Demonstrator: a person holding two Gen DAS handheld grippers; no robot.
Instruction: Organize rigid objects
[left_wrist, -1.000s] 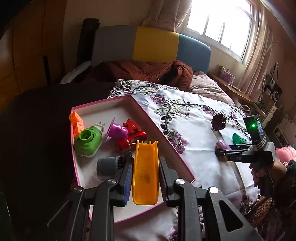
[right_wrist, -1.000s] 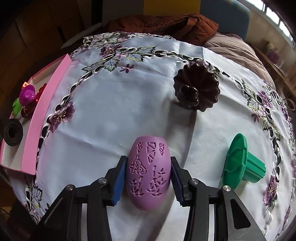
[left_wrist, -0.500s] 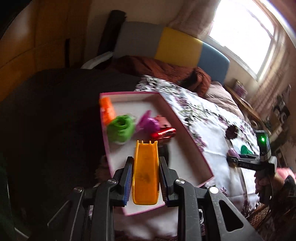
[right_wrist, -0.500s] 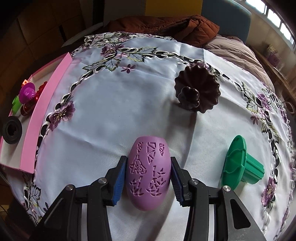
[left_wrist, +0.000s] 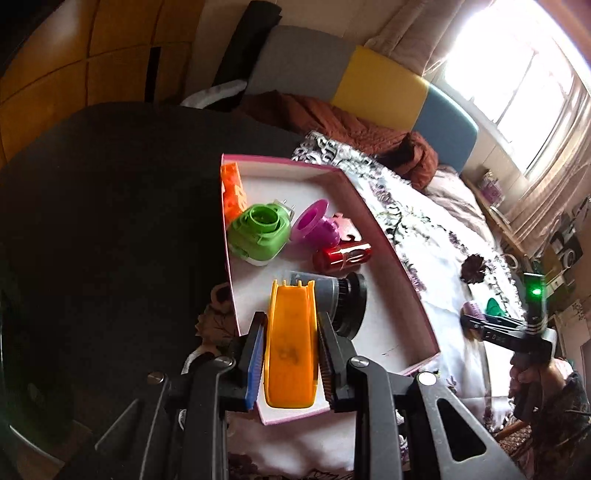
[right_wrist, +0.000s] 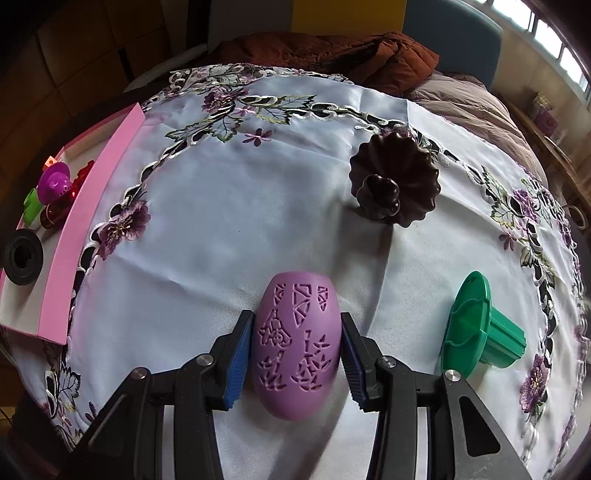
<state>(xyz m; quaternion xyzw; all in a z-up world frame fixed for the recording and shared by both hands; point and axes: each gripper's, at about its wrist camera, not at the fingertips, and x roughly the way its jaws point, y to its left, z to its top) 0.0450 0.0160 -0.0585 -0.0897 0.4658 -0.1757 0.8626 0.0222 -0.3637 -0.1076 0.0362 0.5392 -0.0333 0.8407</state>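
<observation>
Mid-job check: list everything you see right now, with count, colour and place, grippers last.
Box: 1, pink rim, left of the cloth.
Block: 1, orange, box far corner.
Green part: 1, in box.
Funnel: 1, magenta, in box.
Cylinder: 1, red, in box.
Grey part: 1, grey-black, in box.
Mould: 1, dark brown, on cloth.
Spool: 1, green, on cloth.
Cloth: 1, white, floral edge.
Left gripper: shut on yellow piece, over box.
Right gripper: shut on purple shell, over cloth.

Both tongs clamped, angled downward
</observation>
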